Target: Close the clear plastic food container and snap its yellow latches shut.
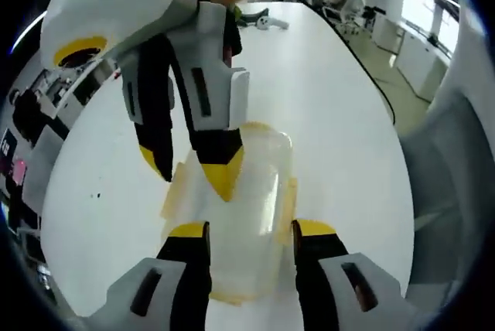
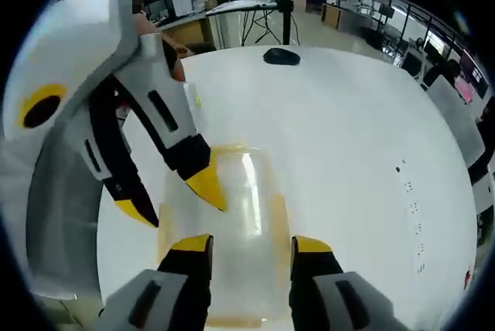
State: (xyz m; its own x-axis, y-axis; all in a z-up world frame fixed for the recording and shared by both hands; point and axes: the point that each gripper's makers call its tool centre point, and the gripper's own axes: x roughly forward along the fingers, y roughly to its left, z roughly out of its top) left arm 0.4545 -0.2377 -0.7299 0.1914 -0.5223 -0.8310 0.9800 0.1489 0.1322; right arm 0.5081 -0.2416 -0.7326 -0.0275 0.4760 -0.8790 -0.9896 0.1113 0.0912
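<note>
A: What is lying between the jaws in the left gripper view?
B: The clear plastic food container (image 1: 240, 215) is sitting on the white bench (image 1: 340, 114), with its lid on. The left hand-held gripper (image 1: 251, 232) is standing released, its yellow-tipped jaws spread to either side of the container's near end; whether they are touching its walls cannot be told.

A: And the second tool coming in from the upper left?
B: That is the right hand-held gripper (image 1: 189, 167), reaching down from the far side. One yellow tip is resting on the lid, the other is hanging just off the container's left edge, beside a yellow latch (image 1: 176, 190). Its jaws are standing apart, clamping nothing.

A: Where are the other latches showing?
B: A second yellow latch (image 1: 288, 203) is lying along the container's right side.

A: How is the right gripper view presenting the scene?
B: The container (image 2: 240, 223) is again lying between that view's own jaws (image 2: 251, 244), spread open, while the left hand-held gripper (image 2: 174, 199) is entering from the left with one tip on the lid. A dark rounded object (image 2: 281, 56) is sitting at the bench's (image 2: 348, 130) far edge
</note>
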